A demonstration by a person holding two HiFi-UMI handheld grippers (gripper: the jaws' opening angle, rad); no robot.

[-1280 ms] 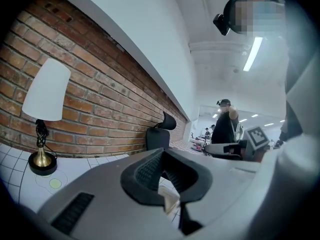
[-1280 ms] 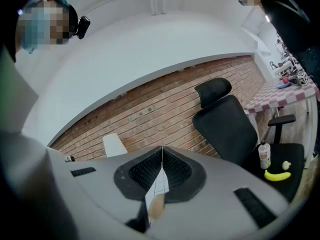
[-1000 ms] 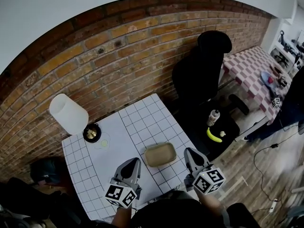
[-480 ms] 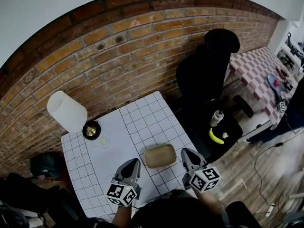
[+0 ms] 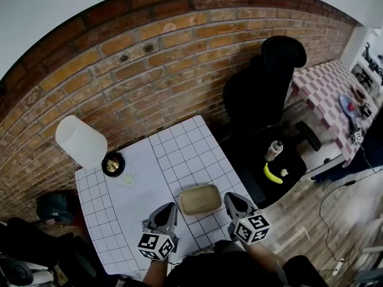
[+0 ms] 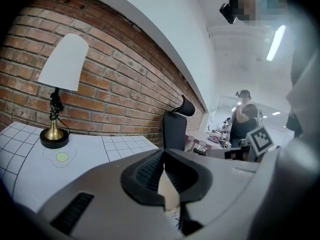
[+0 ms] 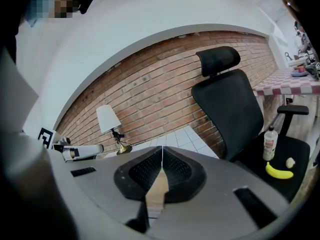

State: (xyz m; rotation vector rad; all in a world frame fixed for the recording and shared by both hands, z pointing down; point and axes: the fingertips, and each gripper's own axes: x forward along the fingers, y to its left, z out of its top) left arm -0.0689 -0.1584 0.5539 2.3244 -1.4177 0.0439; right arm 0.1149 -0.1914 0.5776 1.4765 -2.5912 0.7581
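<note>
The left gripper (image 5: 168, 208) and right gripper (image 5: 231, 199) are hovering, pointing forward, jaws pressed together on nothing, a tray (image 5: 200, 200) lying between them.

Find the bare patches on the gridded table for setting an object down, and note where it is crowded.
Bare: squares of the table between the tan tray and the brick wall, and the left strip between the lamp base and the left gripper. Crowded: the near edge, where the tray lies between the left gripper and the right gripper.
</note>
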